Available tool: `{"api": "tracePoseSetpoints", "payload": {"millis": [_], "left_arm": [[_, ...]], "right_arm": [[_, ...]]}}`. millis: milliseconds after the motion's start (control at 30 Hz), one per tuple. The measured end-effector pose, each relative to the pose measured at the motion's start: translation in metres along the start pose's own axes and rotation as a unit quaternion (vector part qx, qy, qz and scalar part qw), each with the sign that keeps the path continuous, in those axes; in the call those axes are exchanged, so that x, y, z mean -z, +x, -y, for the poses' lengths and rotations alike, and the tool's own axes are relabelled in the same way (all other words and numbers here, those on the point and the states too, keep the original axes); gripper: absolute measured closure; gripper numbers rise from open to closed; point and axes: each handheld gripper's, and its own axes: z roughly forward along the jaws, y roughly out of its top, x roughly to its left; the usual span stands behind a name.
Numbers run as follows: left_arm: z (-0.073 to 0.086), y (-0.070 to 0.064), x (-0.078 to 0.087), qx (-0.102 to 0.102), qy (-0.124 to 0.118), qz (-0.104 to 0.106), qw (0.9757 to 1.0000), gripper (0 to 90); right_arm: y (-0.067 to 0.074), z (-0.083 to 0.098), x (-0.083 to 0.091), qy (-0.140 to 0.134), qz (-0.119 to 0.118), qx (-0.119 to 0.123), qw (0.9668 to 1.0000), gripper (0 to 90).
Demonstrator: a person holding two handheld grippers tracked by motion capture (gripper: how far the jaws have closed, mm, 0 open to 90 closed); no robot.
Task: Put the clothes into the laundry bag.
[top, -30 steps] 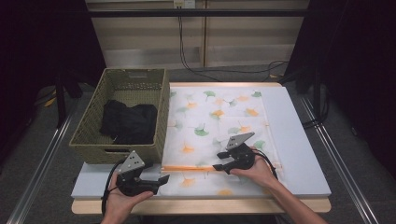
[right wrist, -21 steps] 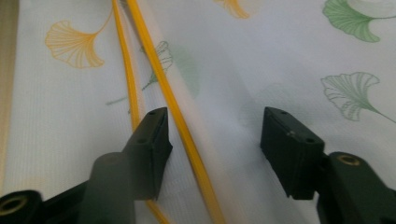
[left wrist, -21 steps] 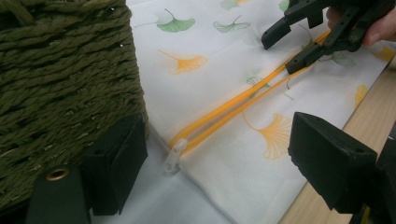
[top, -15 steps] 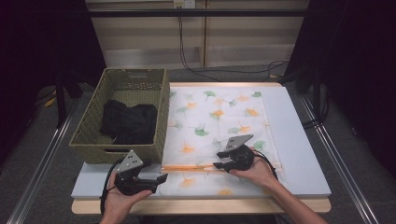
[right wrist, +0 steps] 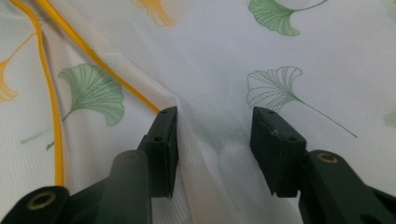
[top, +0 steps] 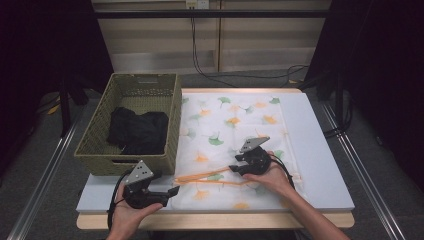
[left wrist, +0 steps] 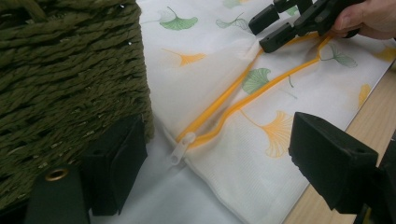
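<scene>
Resting at the near left corner of the table (top: 320, 195), the left tongs (top: 172, 191) sit in a person's hand with jaws wide apart and nothing between them. They point at the white zipper pull (left wrist: 181, 147), which lies just ahead of their tips at the closed end of the orange zipper (left wrist: 233, 100). Just left of these tongs stands a woven green basket (top: 95, 145) holding a dark bundle of cloth (top: 139, 131), likely what the bag is meant to take.

Between the 2 tongs spreads a white mesh laundry bag (top: 235, 125) printed with green and orange ginkgo leaves, its zipper gaping open. The right tongs (top: 233, 169) sit at the far end of that gap. Their jaws have just been opening a little; 1 jaw touches a raised fold of mesh, the other stands clear, so nothing is gripped. The placing suggests the right tongs are set to lift the upper lip and widen the mouth.

Under the bag lies a pale grey mat (top: 310, 125) on the wooden table. Beyond the tongs are beige wall panels, hanging cables (top: 197, 50) and dark curtains.
</scene>
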Motion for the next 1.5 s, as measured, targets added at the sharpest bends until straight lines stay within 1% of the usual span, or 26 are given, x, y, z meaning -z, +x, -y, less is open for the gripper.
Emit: {"api": "tracePoseSetpoints", "payload": {"millis": [33,100,167,200,233,300,333,367,433,467,500,567,600,633,667,800,833,867,900,967,1067,1100,1233,1333,1400,1500], "left_arm": [[0.000,0.000,0.000,-0.002,0.001,0.001,1.0000,18.7],[0.000,0.000,0.000,-0.002,0.003,0.002,1.0000,18.7],[0.000,0.000,0.000,-0.002,0.001,0.002,1.0000,18.7],[0.000,0.000,0.000,-0.003,0.001,0.004,1.0000,18.6],[-0.001,0.000,0.000,-0.004,0.002,0.002,1.0000,18.6],[0.000,-0.001,0.000,0.000,0.001,0.005,1.0000,18.6],[0.000,-0.002,0.000,-0.001,0.000,0.005,1.0000,18.6],[0.000,-0.002,0.001,-0.002,0.000,0.005,1.0000,18.6],[0.000,-0.003,0.002,0.000,-0.004,0.005,1.0000,18.4],[0.000,-0.003,0.003,-0.006,-0.003,0.003,1.0000,18.4],[0.000,-0.004,0.004,-0.007,-0.002,0.001,1.0000,18.4],[0.002,-0.003,0.005,-0.008,-0.005,0.004,1.0000,18.3],[0.002,-0.003,0.005,-0.004,-0.002,0.003,1.0000,18.0],[0.003,-0.003,0.004,-0.006,0.000,0.002,1.0000,18.0],[0.002,-0.003,0.004,-0.007,0.001,0.002,1.0000,17.9],[0.000,-0.005,0.008,-0.010,-0.015,0.004,0.9998,17.7],[0.000,-0.005,0.009,-0.014,-0.015,0.003,0.9998,17.7],[0.000,-0.005,0.009,-0.008,-0.016,0.004,0.9998,17.7],[0.000,-0.005,0.008,-0.007,-0.015,0.005,0.9998,17.7],[0.000,-0.004,0.008,-0.013,-0.012,0.004,0.9998,17.7],[0.000,-0.005,0.009,-0.005,-0.016,0.004,0.9998,17.6],[-0.001,-0.005,0.009,-0.009,-0.017,0.004,0.9998,17.7],[-0.001,-0.006,0.008,-0.008,-0.016,0.005,0.9998,17.7],[-0.001,-0.006,0.008,-0.011,-0.014,0.004,0.9998,17.7],[-0.001,-0.004,0.008,-0.021,-0.007,0.000,0.9998,17.7],[0.000,-0.004,0.009,-0.012,-0.012,-0.002,0.9998,17.7]], "right_arm": [[-0.001,0.000,0.000,-0.003,-0.007,-0.001,1.0000,53.2],[-0.001,0.000,0.000,0.000,-0.001,-0.002,1.0000,57.0],[-0.001,-0.001,0.000,0.000,0.001,0.000,1.0000,65.2],[-0.002,-0.001,0.000,-0.003,-0.006,-0.002,1.0000,68.8],[-0.002,0.000,0.000,-0.006,-0.001,0.007,1.0000,70.8],[-0.003,0.001,-0.001,-0.014,-0.008,0.013,0.9998,76.6],[-0.003,0.001,-0.001,-0.015,-0.002,0.012,0.9998,78.7],[-0.003,0.000,-0.001,-0.013,-0.008,0.006,0.9999,82.3],[-0.004,-0.001,-0.001,-0.006,-0.006,0.002,1.0000,86.1],[-0.005,-0.002,-0.001,-0.003,-0.004,-0.004,1.0000,87.6],[-0.006,-0.002,-0.001,-0.004,-0.014,-0.006,0.9999,88.2],[-0.007,-0.003,-0.001,-0.003,-0.014,-0.012,0.9998,88.8],[-0.009,-0.002,-0.001,-0.003,-0.018,-0.016,0.9997,89.1],[-0.011,-0.002,-0.001,-0.003,-0.026,-0.034,0.9991,89.2],[-0.013,-0.002,0.000,-0.006,-0.035,-0.038,0.9986,89.3],[-0.017,-0.008,0.004,-0.009,-0.044,-0.046,0.9979,89.5],[-0.017,-0.009,0.005,-0.013,-0.042,-0.045,0.9980,89.5],[-0.017,-0.010,0.006,-0.014,-0.044,-0.048,0.9978,89.5],[-0.017,-0.010,0.007,-0.021,-0.046,-0.047,0.9976,89.5],[-0.019,-0.010,0.007,-0.031,-0.049,-0.057,0.9967,89.5],[-0.022,-0.009,0.009,-0.040,-0.059,-0.062,0.9955,89.5],[-0.023,-0.009,0.010,-0.043,-0.058,-0.062,0.9954,89.5],[-0.024,-0.012,0.017,-0.059,-0.060,-0.066,0.9943,89.4],[-0.025,-0.014,0.022,-0.069,-0.060,-0.068,0.9934,89.4],[-0.025,-0.016,0.026,-0.078,-0.064,-0.071,0.9924,89.4],[-0.026,-0.018,0.029,-0.084,-0.065,-0.070,0.9919,89.5]]}}
